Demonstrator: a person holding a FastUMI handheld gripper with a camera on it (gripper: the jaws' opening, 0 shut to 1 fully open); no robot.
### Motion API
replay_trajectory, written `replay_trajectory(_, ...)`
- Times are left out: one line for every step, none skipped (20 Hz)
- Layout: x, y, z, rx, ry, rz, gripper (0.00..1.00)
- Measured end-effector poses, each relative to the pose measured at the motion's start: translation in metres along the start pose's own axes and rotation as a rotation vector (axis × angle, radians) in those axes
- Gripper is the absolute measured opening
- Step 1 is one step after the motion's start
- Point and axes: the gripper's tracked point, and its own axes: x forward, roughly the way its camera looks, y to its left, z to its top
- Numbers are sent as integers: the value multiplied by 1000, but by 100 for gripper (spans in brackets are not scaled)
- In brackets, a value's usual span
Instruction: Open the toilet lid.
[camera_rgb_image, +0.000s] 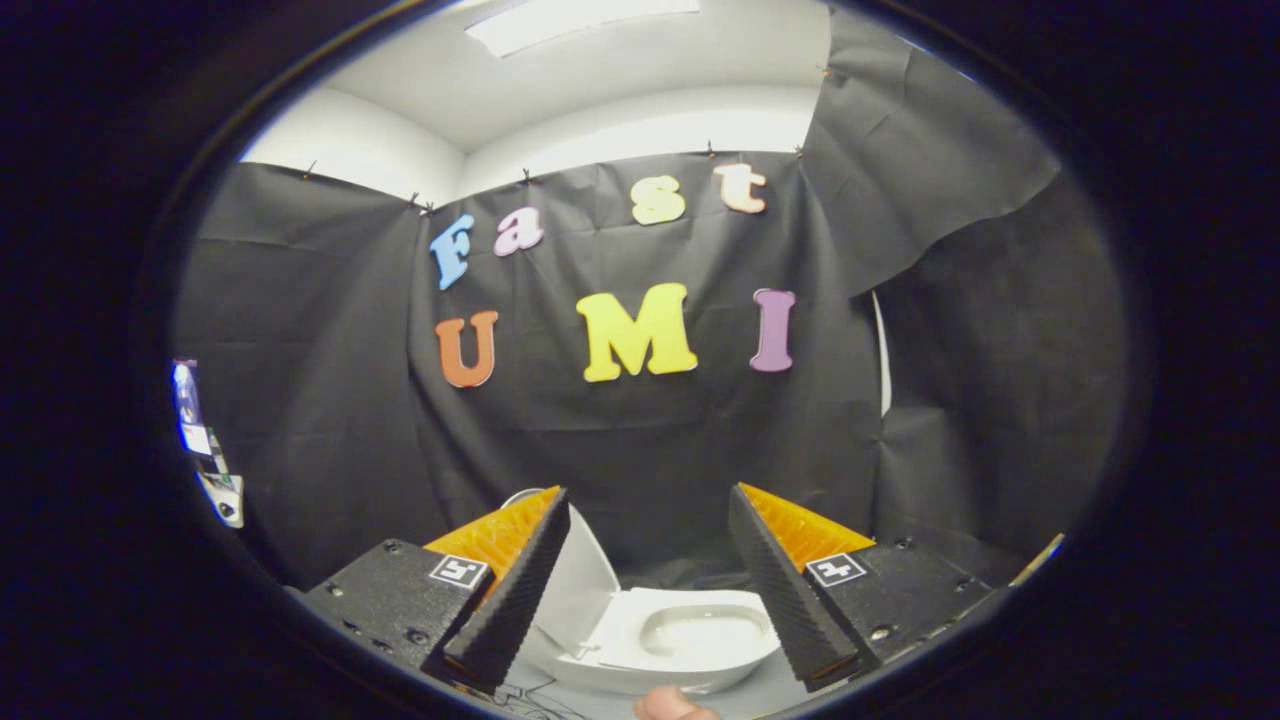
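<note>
Tongs (648, 580) hang spread apart, gripping nothing. Below, between their tips, sits the toilet (690, 640), its lid (580, 590) already raised and leaning toward 10 o'clock. Judged risk: brushing the lid from behind could tip it back down.

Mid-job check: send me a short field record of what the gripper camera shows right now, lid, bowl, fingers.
toilet lid: raised, standing up at the left of the bowl
toilet bowl: uncovered, seen between the fingers
gripper: open, fingers spread wide, holding nothing
contact: left finger overlaps the lid in view; touching or not, cannot tell
wall: black cloth behind the toilet
</note>
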Motion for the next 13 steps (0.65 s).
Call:
replay_trajectory(-8, -10, 3, -2, -16, -24, 100)
replay_trajectory(-16, -16, 5, -2, -31, -40, 100)
replay_trajectory(-25, -24, 5, -2, -45, -56, 100)
replay_trajectory(-33, -30, 5, -6, -56, -69, 100)
replay_trajectory(-39, -36, 5, -12, -65, -86, 100)
replay_trajectory(-46, -42, 4, -19, -74, -100, 100)
replay_trajectory(-53, -46, 3, -23, -78, -115, 100)
replay_trajectory(-56, -51, 2, -23, -84, -125, 100)
replay_trajectory(-63, -55, 1, -21, -90, -133, 100)
replay_trajectory(-69, -59, 0, -17, -98, -142, 100)
replay_trajectory(-72, -62, -2, -11, -101, -150, 100)
replay_trajectory(-73, -65, -5, -8, -101, -156, 100)
replay_trajectory(-75, -67, -10, -6, -90, -161, 100)
